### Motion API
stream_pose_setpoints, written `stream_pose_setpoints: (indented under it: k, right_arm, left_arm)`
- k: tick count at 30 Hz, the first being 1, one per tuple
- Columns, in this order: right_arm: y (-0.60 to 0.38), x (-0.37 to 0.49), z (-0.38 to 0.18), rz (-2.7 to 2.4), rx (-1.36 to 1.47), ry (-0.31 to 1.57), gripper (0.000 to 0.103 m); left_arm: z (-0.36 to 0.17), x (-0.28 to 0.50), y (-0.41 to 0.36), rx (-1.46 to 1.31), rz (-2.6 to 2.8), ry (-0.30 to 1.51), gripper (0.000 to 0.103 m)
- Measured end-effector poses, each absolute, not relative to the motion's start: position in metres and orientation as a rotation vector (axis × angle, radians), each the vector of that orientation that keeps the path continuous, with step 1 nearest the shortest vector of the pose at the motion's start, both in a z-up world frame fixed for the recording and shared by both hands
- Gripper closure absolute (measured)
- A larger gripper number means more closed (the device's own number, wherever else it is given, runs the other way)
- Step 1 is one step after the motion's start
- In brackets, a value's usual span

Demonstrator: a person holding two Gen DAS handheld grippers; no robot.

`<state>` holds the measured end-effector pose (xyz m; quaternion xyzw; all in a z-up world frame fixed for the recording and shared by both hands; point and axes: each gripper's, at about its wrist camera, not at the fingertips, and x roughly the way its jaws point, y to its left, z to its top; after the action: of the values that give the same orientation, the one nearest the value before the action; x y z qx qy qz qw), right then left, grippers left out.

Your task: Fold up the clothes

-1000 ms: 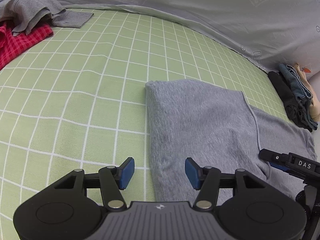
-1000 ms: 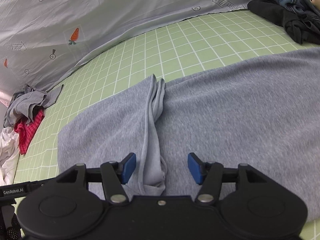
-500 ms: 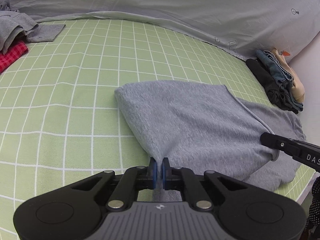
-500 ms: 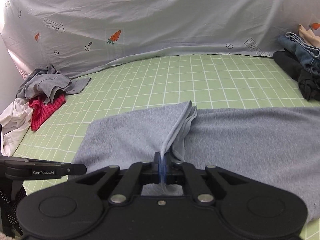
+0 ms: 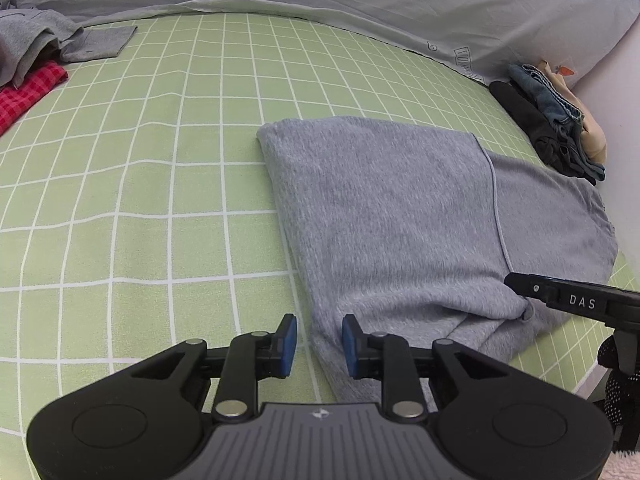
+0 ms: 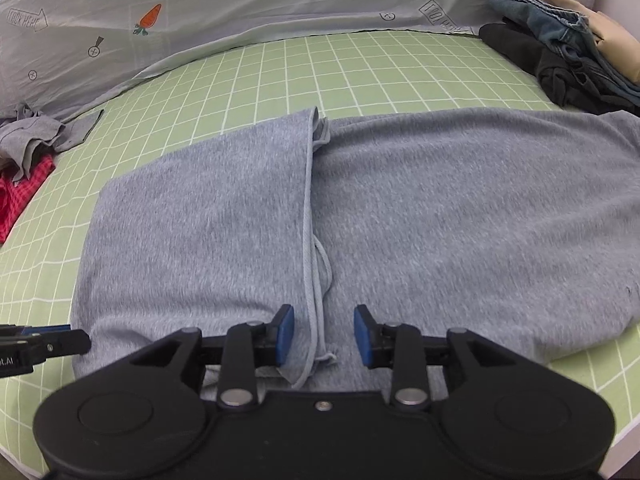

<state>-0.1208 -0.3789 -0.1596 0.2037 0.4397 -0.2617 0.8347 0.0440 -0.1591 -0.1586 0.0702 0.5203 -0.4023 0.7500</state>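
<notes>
Released since half a second ago: both tongs, then clamped on cloth, now parted and opening. Left tongs (image 5: 319, 343) partly spread, blue pads (image 5: 289, 340) either side of the near left corner of the grey knit garment (image 5: 384, 216), no visible pressure on it. Right tongs (image 6: 324, 335) partly spread, straddling the hemmed edge of the folded-over flap (image 6: 208, 216), pads clear of the cloth. Flap formerly lifted in a peak, now lying flat. Garment spread on the green white-checked bed sheet (image 5: 160, 128). Piled dark and denim clothes (image 6: 568, 56) at far right; crumpled grey and red clothes (image 5: 28, 60) at far left.
</notes>
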Motion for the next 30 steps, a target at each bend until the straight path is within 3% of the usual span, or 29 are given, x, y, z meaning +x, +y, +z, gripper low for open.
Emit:
stream_pose_setpoints:
  k: [5,7,8,9,11,13,16,30]
  right_arm:
    - [-0.374,-0.125,-0.157,-0.595,0.412,0.915,0.053]
    - [-0.373,-0.129,-0.155,-0.615,0.392,0.908,0.038]
    - [-0.372,-0.131,-0.154,-0.628,0.377,0.906,0.021]
    - [-0.372,-0.135,-0.153,-0.641,0.359,0.897,0.011]
    - [-0.375,-0.143,-0.15,-0.649,0.336,0.878,0.001]
    - [-0.381,-0.15,-0.149,-0.658,0.334,0.87,0.0]
    - [-0.398,-0.162,-0.148,-0.683,0.329,0.867,0.0]
    - [-0.564,-0.253,-0.157,-0.95,0.466,0.816,0.0]
  left_arm:
    - [-0.162,0.036,-0.162,0.195,-0.895,1.149,0.068]
    - [-0.161,0.037,-0.164,0.197,-0.878,1.138,0.059]
    - [-0.16,0.037,-0.165,0.199,-0.868,1.133,0.05]
    - [-0.159,0.037,-0.167,0.208,-0.846,1.119,0.046]
    - [-0.156,0.037,-0.17,0.229,-0.797,1.085,0.037]
    - [-0.152,0.04,-0.174,0.23,-0.76,1.059,0.032]
    - [-0.146,0.044,-0.182,0.21,-0.715,1.035,0.017]
    - [-0.149,0.036,-0.266,0.262,-0.618,1.026,0.014]
